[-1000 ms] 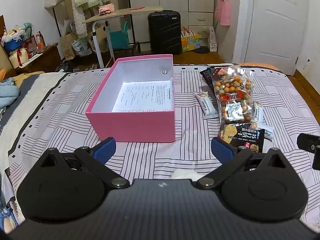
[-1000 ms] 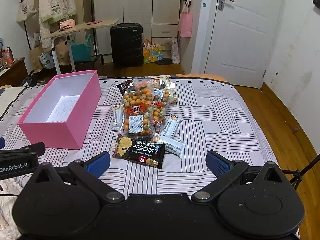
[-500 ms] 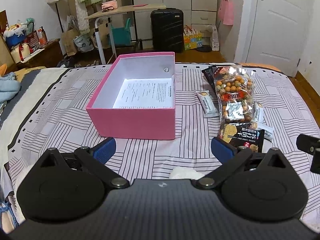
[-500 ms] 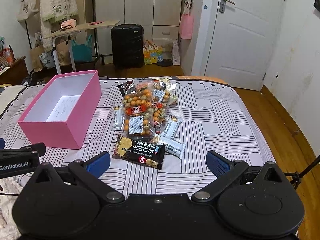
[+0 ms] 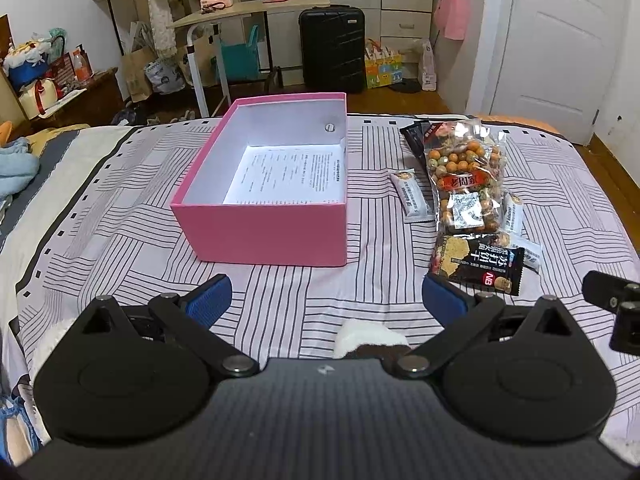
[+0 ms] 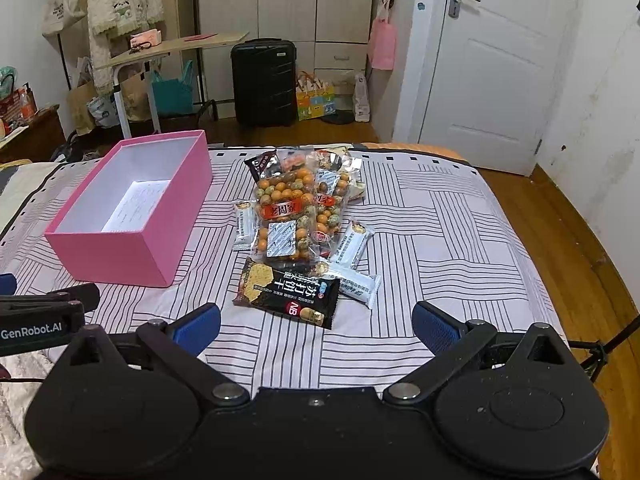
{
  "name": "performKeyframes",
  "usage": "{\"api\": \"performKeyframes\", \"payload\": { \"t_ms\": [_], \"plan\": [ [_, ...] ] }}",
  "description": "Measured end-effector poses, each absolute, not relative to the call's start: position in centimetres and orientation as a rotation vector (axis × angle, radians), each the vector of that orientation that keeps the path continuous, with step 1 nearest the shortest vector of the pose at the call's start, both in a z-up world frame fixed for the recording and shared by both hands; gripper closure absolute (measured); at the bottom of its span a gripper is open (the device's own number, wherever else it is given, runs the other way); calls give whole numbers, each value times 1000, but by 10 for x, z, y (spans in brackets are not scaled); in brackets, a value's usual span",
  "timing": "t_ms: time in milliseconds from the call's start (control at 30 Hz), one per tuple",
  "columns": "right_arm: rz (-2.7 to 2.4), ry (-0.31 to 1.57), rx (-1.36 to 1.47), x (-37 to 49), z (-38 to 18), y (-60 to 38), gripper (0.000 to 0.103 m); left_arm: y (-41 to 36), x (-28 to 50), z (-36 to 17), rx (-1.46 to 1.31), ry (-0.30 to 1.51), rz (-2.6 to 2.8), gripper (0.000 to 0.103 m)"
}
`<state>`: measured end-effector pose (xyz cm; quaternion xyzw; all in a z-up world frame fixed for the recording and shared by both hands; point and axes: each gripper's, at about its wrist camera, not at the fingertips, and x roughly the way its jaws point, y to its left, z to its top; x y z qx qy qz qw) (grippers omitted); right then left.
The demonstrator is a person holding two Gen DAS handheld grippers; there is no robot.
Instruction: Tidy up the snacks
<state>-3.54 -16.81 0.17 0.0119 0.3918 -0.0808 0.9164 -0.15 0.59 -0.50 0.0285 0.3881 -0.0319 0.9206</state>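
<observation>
Starting with nothing packed yet, we hold both tongs wide open and empty above the bed (image 6: 440, 216). The right tongs (image 6: 316, 320) face the snack pile at frame centre; the left tongs (image 5: 326, 296) sit low in their view, below the pink box (image 5: 264, 236), which lies centre frame holding only a printed sheet. We judge the black cracker pack (image 6: 288, 294) the best first pick: it lies nearest, on top, overlapping the nut bag (image 6: 286, 216). We should come down across its short width, pinch gently so the crackers survive, and lift clear before swinging left to the box. The small bars (image 6: 354, 242) can follow.
</observation>
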Motion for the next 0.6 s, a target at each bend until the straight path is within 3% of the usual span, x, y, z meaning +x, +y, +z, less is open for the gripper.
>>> {"api": "performKeyframes", "payload": {
  "t_ms": [600],
  "plan": [
    [-148, 766, -1, -37, 2, -169, 0, 6, -3, -4, 63, 798, -73, 0]
  ]
}}
